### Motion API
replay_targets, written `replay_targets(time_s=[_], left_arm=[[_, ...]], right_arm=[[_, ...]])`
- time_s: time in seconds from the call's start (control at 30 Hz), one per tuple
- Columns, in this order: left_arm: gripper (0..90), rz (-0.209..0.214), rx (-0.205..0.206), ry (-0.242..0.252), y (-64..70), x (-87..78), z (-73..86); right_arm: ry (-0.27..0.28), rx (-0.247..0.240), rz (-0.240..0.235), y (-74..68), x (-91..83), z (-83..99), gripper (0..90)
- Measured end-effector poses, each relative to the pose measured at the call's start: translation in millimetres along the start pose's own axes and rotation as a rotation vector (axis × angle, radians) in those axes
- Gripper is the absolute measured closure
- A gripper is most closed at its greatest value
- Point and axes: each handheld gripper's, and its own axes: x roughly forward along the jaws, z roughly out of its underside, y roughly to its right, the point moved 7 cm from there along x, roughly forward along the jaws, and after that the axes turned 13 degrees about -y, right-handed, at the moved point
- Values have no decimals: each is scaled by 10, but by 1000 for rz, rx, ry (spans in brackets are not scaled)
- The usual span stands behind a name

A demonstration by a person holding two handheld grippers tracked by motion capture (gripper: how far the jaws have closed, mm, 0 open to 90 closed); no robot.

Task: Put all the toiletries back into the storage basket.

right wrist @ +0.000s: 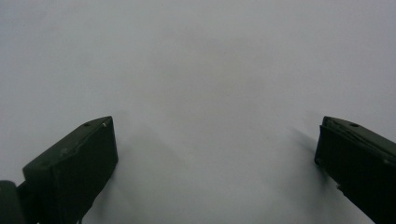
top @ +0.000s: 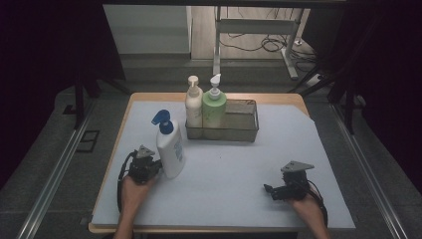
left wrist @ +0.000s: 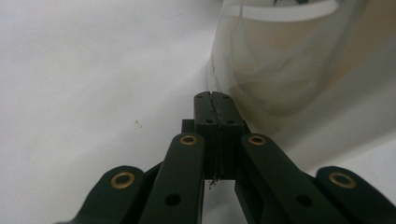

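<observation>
Standing upright, blue-capped bottle [top: 170,148]

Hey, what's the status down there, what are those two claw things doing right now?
Left hand-held gripper shut, empty, beside blue-capped bottle. Right hand-held gripper open, over bare table. Two bottles in wire basket.

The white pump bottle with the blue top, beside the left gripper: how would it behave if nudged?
The white pump bottle is tall, narrow and already leaning, so it would probably tip rather than slide. Its smooth, rounded wall looks slippery. The left gripper, jaws shut beside it, would likely only push it.
</observation>
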Motion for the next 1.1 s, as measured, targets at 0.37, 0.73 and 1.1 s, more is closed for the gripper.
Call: replay_targets(time_s=[0.37, 0.73, 1.1], left_arm=[[893, -12, 15, -18, 47, 37, -28], [894, 1, 34, -24, 159, 62, -34], [894, 28, 52, -47, 276, 76, -2]], right_arm=[[0, 0, 1, 0, 2, 0, 0], [0, 1, 2, -2, 1, 1, 0], [1, 0, 2, 1, 2, 0, 0]])
